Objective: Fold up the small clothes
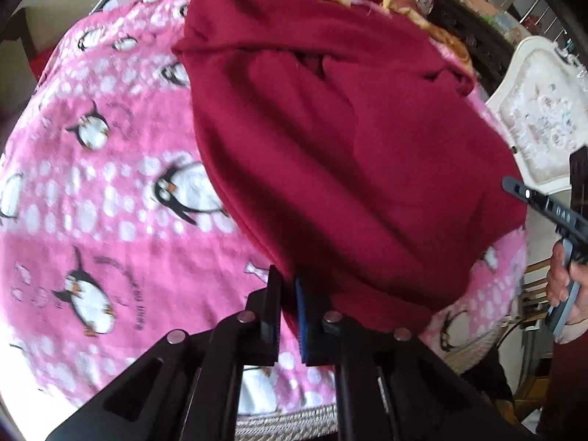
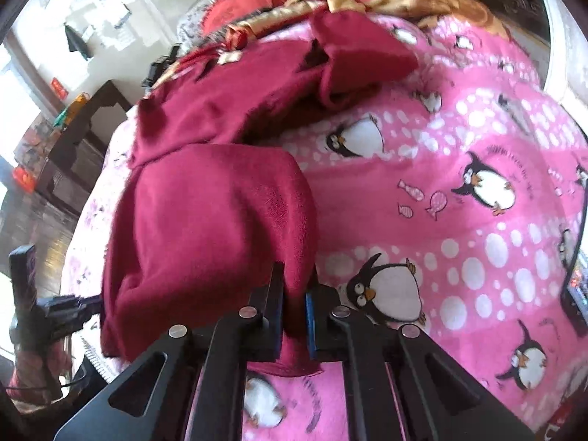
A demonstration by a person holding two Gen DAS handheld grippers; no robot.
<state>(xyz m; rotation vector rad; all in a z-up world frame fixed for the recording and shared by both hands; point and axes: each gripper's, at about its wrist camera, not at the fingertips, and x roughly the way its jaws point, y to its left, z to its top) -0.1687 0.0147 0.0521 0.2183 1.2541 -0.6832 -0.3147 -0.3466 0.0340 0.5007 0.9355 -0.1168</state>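
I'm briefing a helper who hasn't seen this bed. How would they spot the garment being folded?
Find the pink penguin-print blanket covering the bed. On it lies a dark red fleece garment, its near edge pinched by the left tool and the right tool. It is the only plain, unpatterned fabric on the blanket.

Pink penguin blanket [image 1: 92,198] covers the surface — maroon garment [image 1: 330,147] on it.
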